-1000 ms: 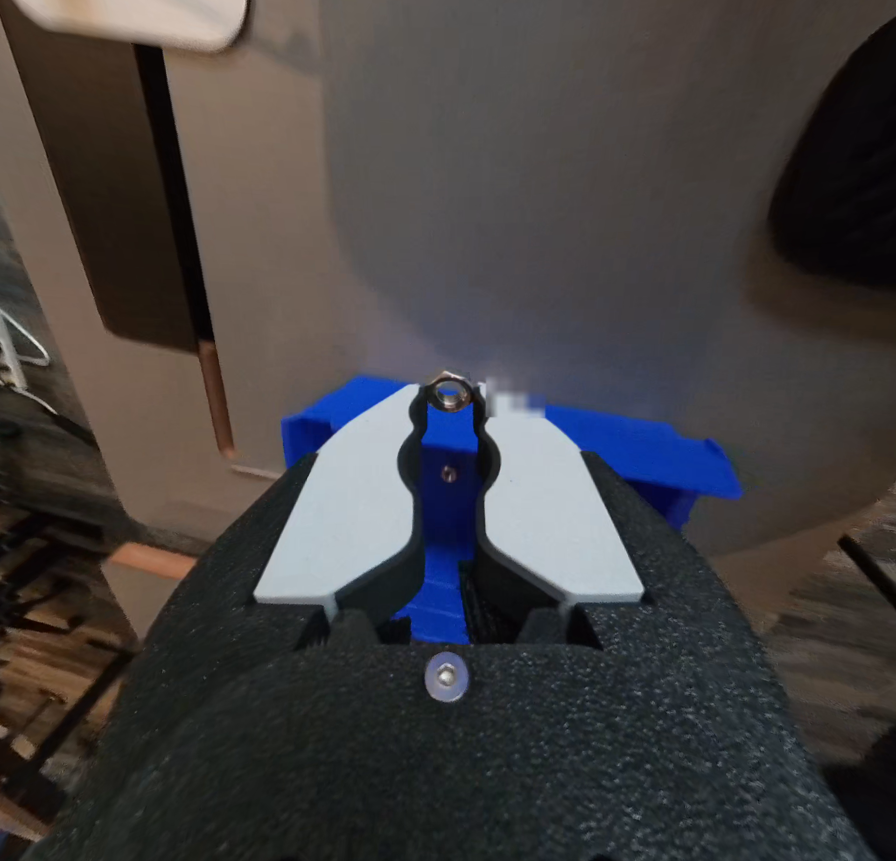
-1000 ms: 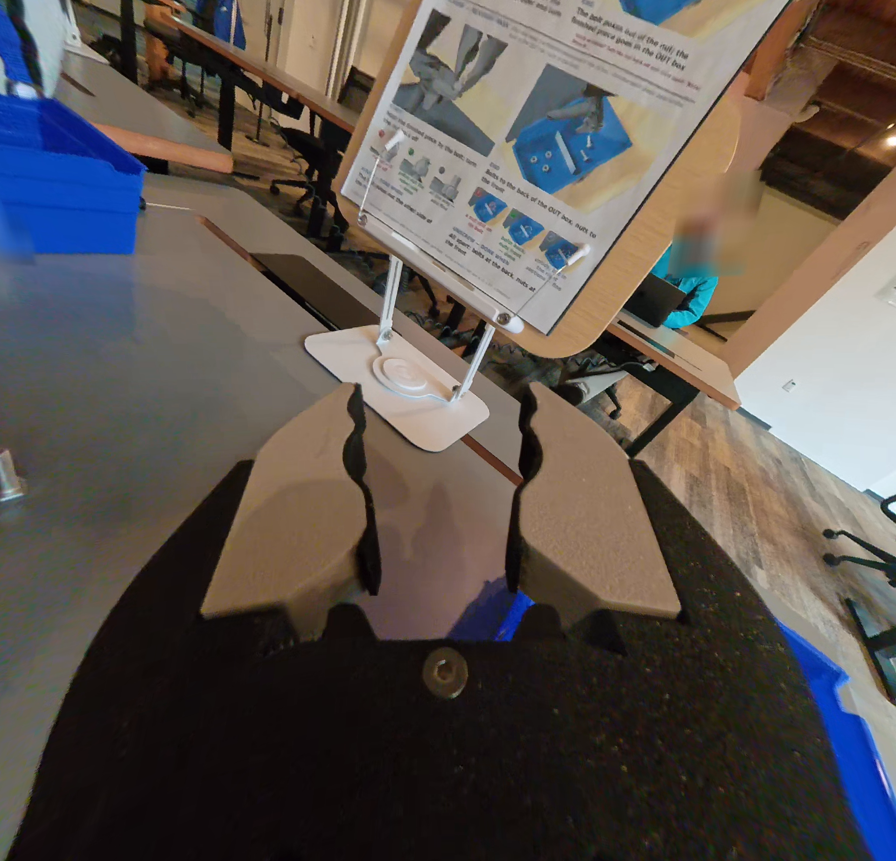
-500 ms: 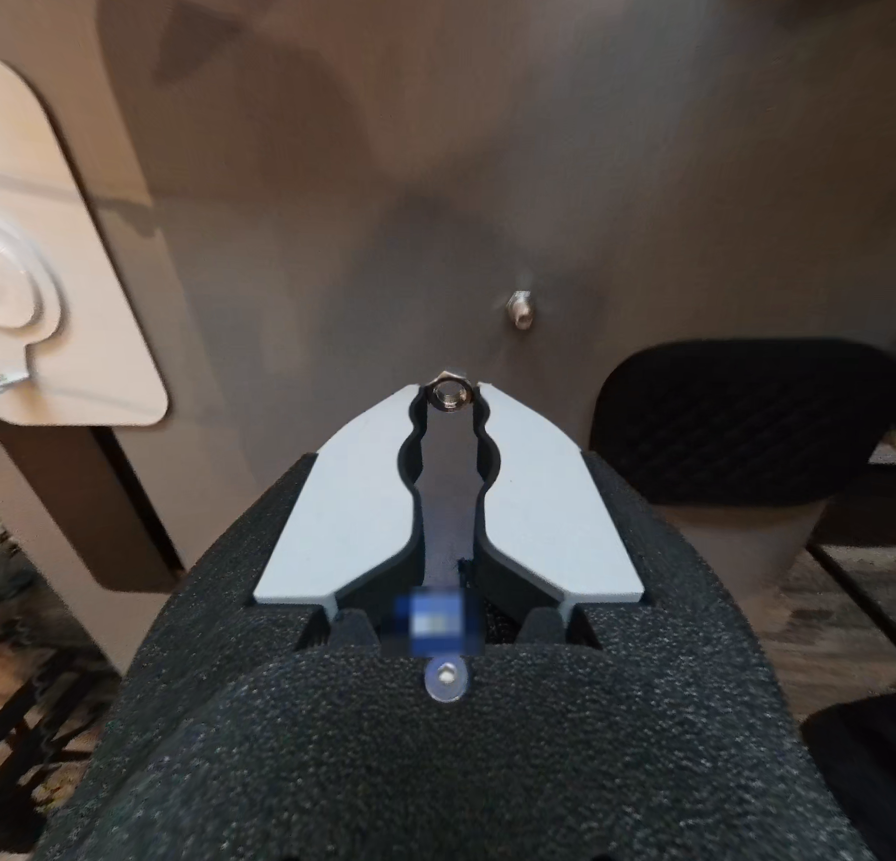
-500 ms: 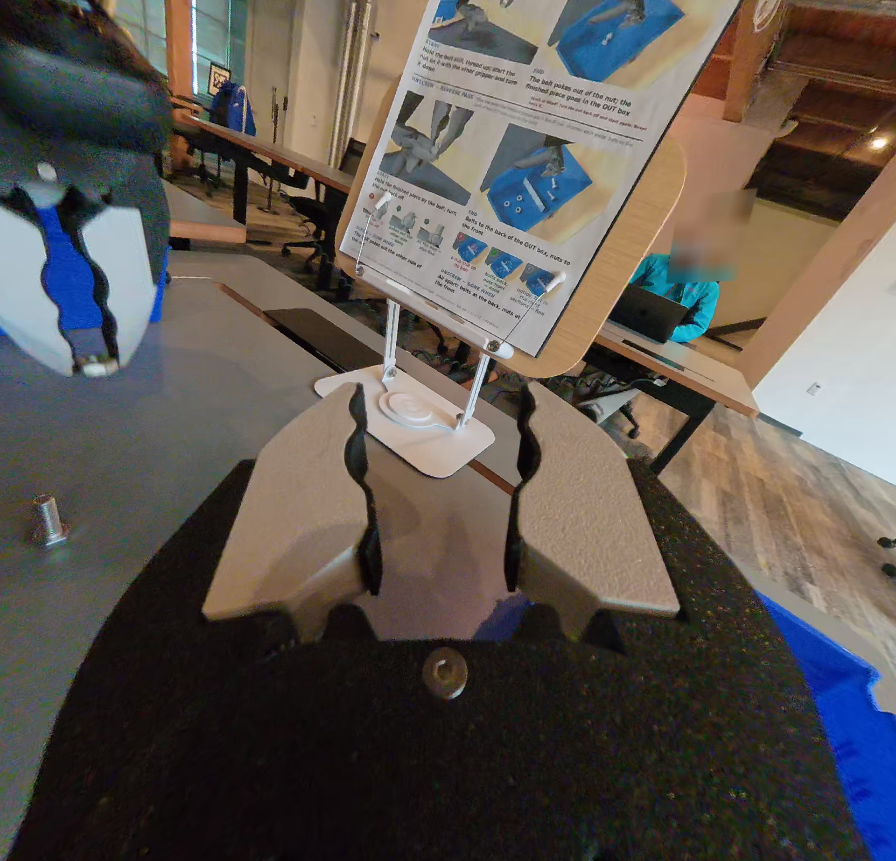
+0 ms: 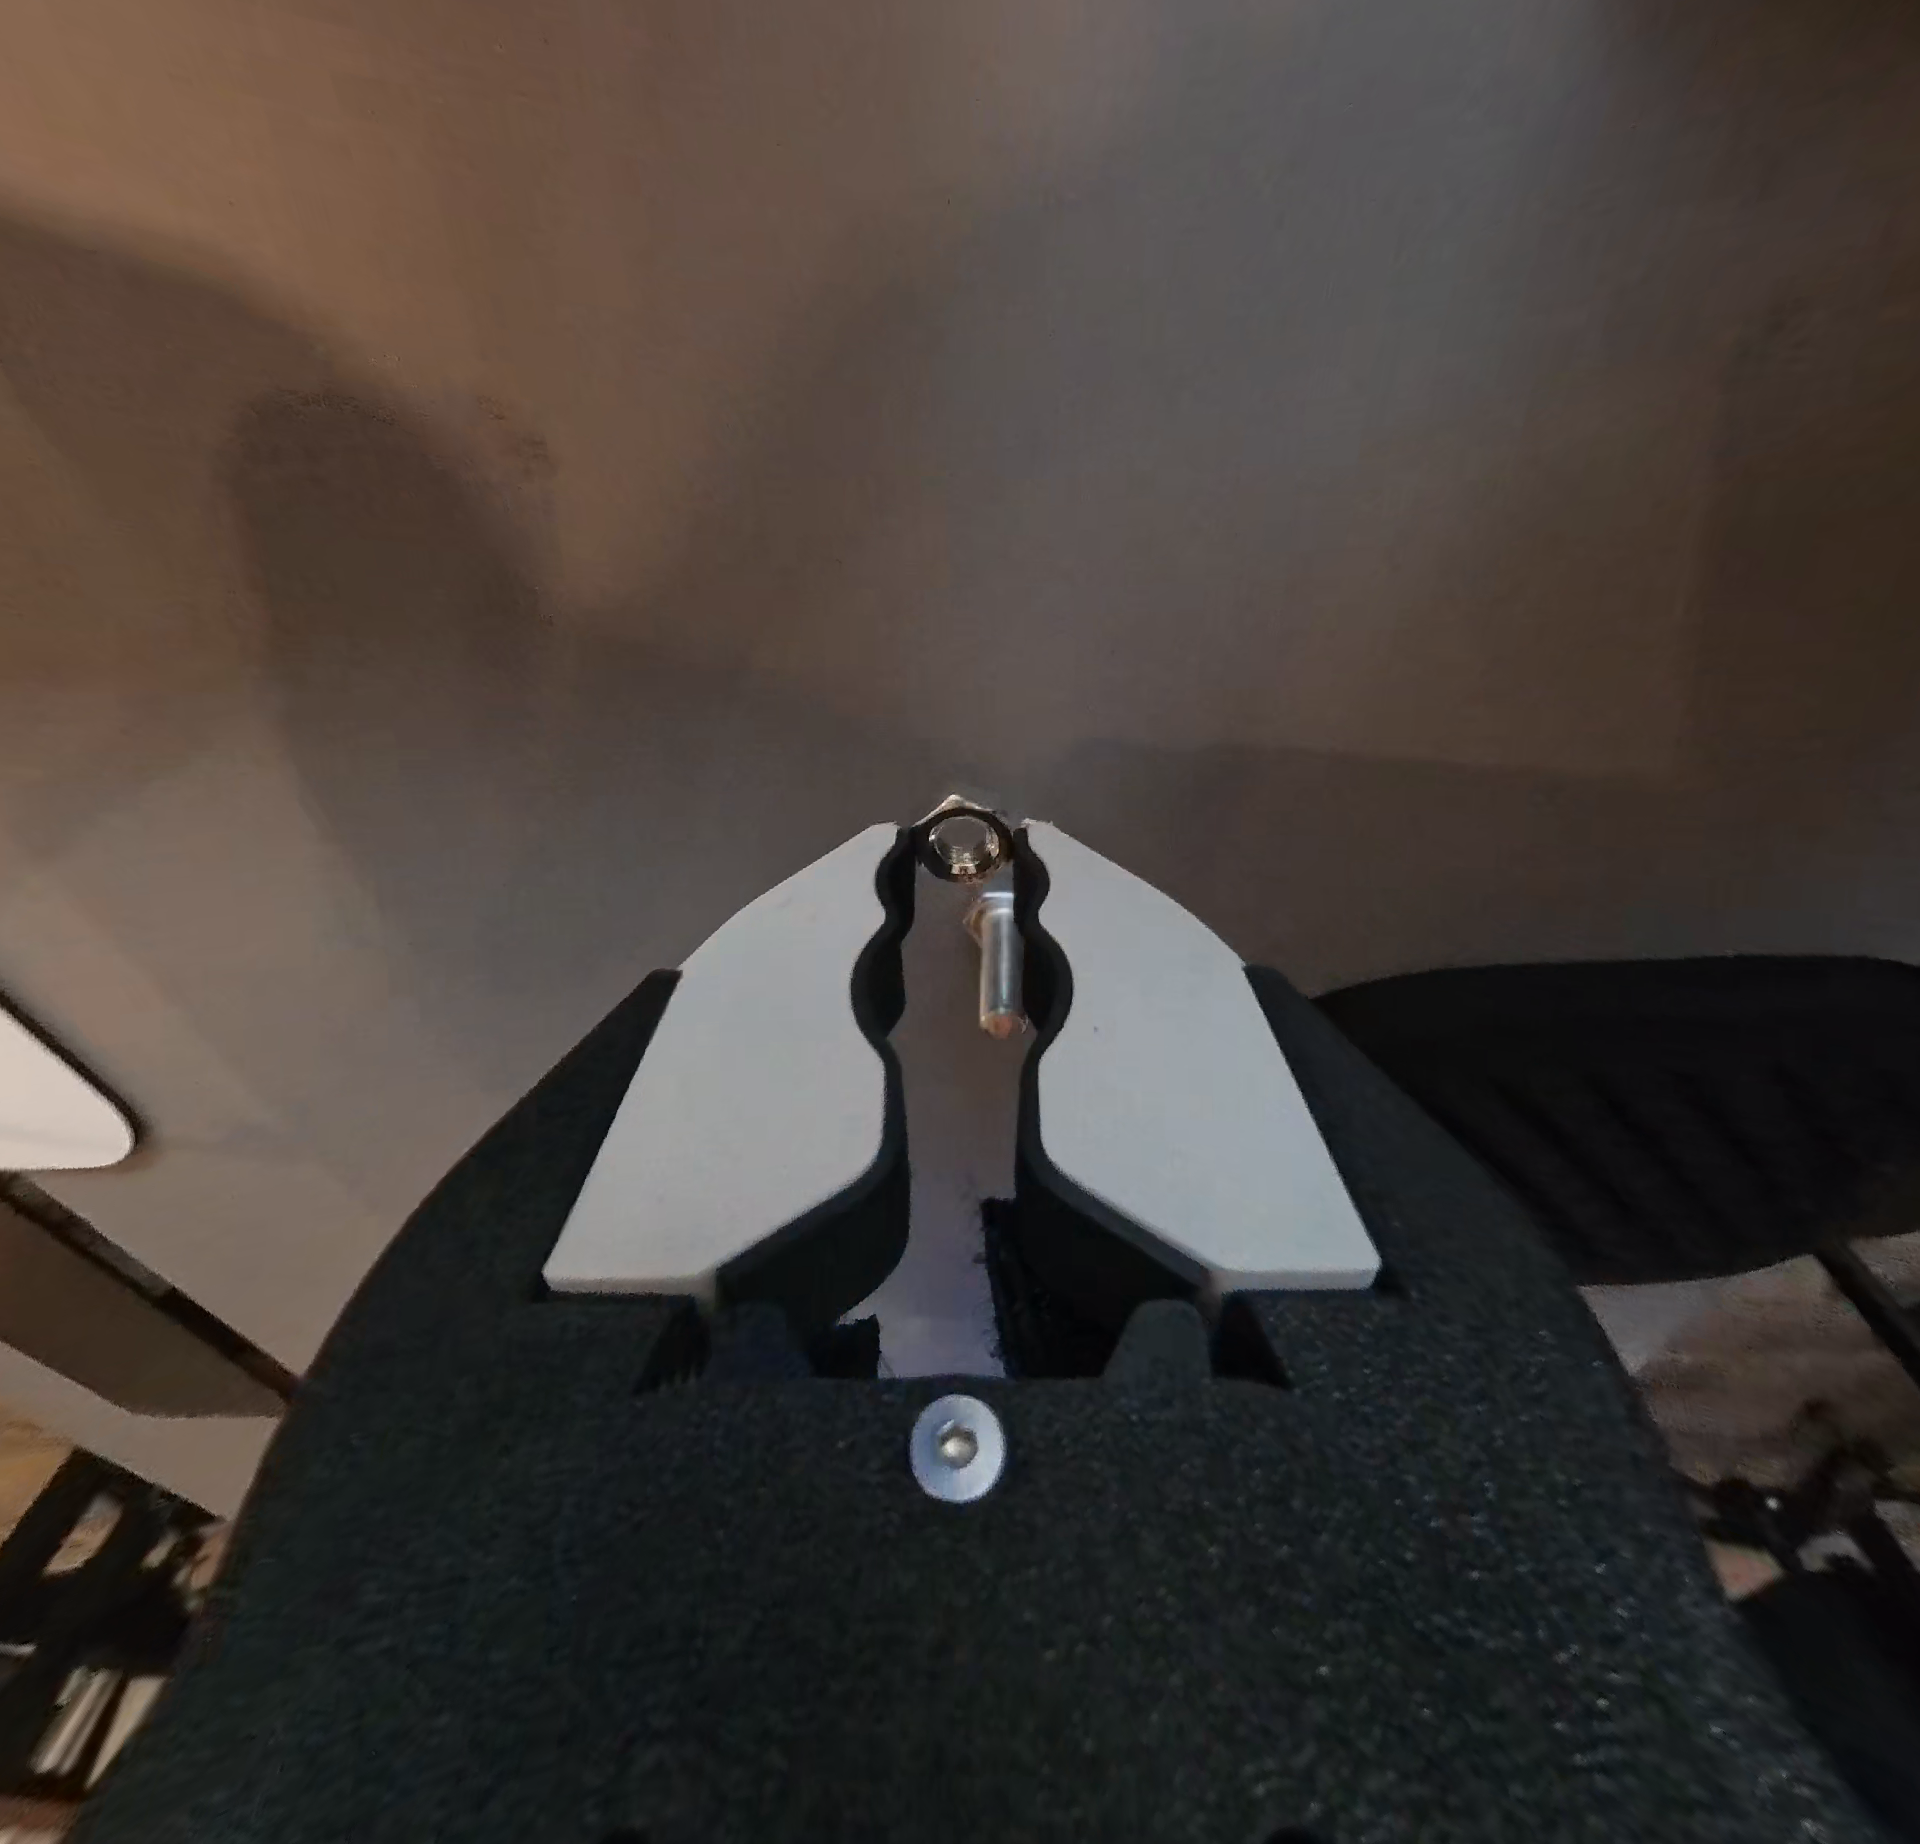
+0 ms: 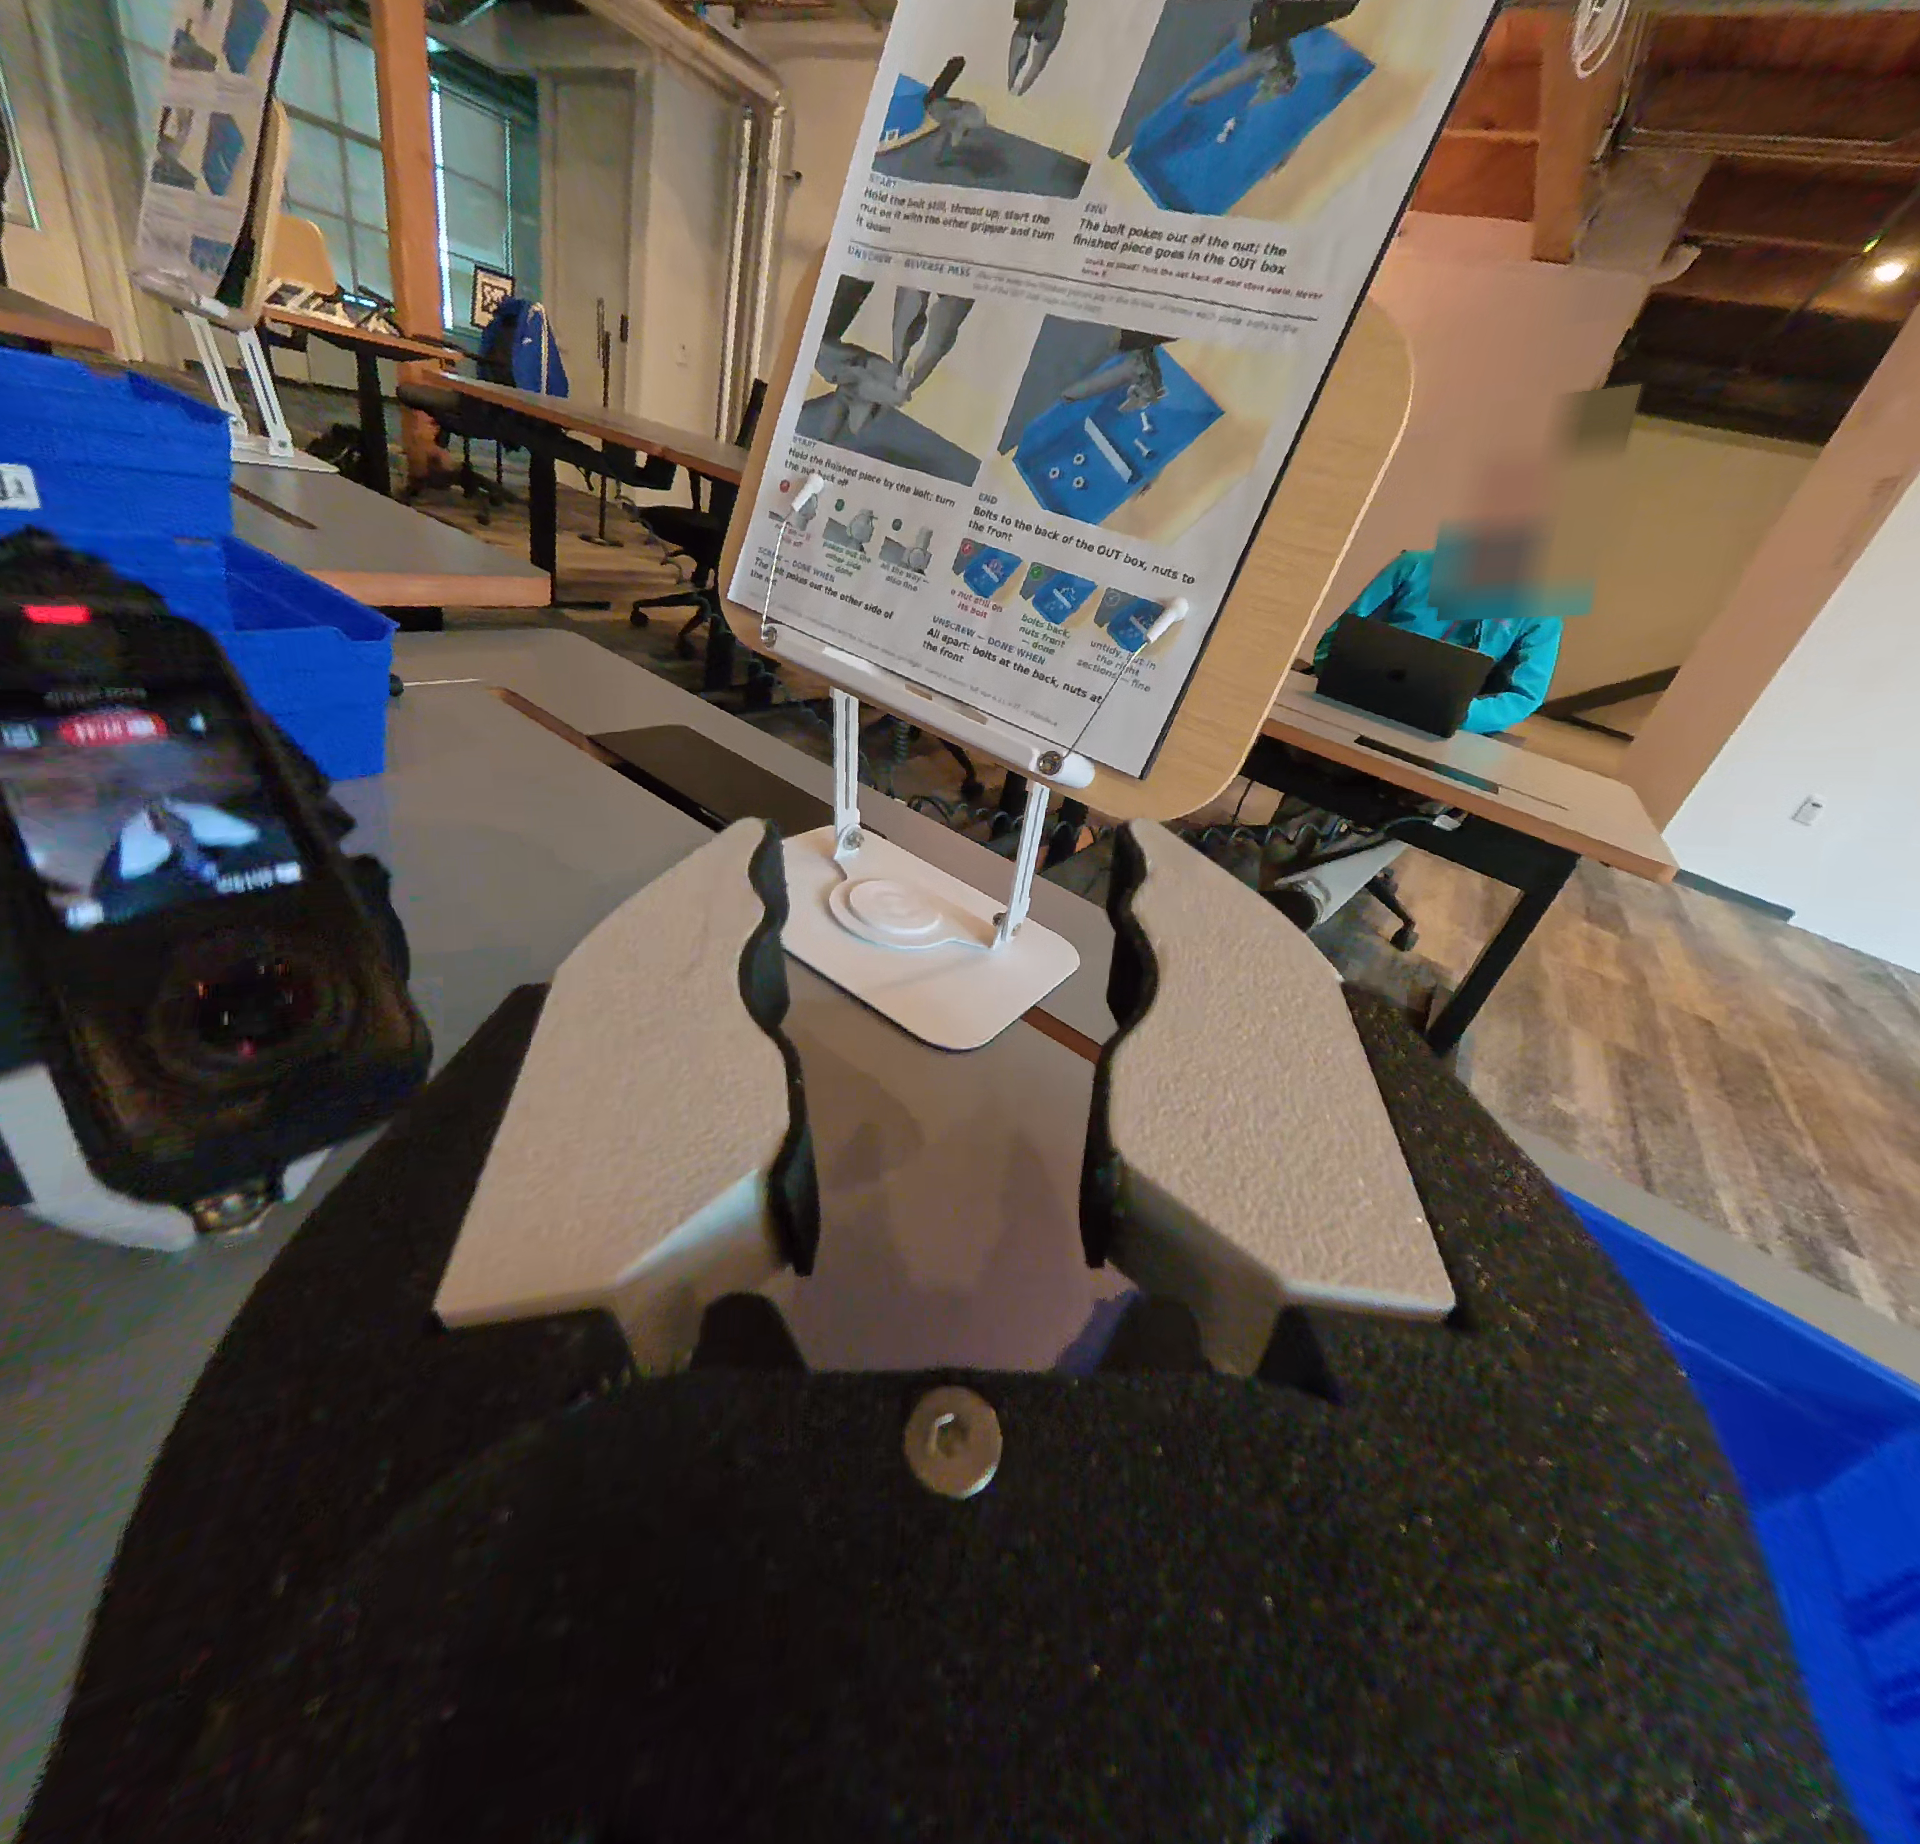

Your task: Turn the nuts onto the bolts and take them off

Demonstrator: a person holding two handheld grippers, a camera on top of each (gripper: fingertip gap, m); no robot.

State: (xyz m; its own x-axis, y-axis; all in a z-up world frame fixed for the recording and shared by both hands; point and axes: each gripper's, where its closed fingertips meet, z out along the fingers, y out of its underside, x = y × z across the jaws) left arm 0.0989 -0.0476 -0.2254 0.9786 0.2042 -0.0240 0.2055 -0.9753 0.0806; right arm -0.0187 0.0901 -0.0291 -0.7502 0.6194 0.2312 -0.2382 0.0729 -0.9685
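Observation:
In the left wrist view my left gripper (image 5: 963, 836) is shut on a silver hex nut (image 5: 963, 847), held at its fingertips with the hole facing the camera. A silver bolt (image 5: 1000, 963) stands on its head on the grey table (image 5: 935, 392), thread up, showing in the gap between the fingers just below the nut. In the right wrist view my right gripper (image 6: 940, 838) is open and empty above the table. The left gripper's body with its camera (image 6: 197, 921) shows at the left, and the nut (image 6: 231, 1204) sticks out under it.
A white stand (image 6: 925, 937) holds an instruction sheet on a wooden board (image 6: 1101, 340) at the back of the table. Blue bins stand at the back left (image 6: 156, 547) and lower right (image 6: 1766, 1431). A person sits with a laptop (image 6: 1403, 672) at another desk. The right gripper's black body (image 5: 1621, 1108) shows at right. Tip to tip, the grippers are about 25 cm apart.
My left gripper has moved over the table with the nut until the standing bolt shows between its fingers. The right gripper has tilted up and stays open.

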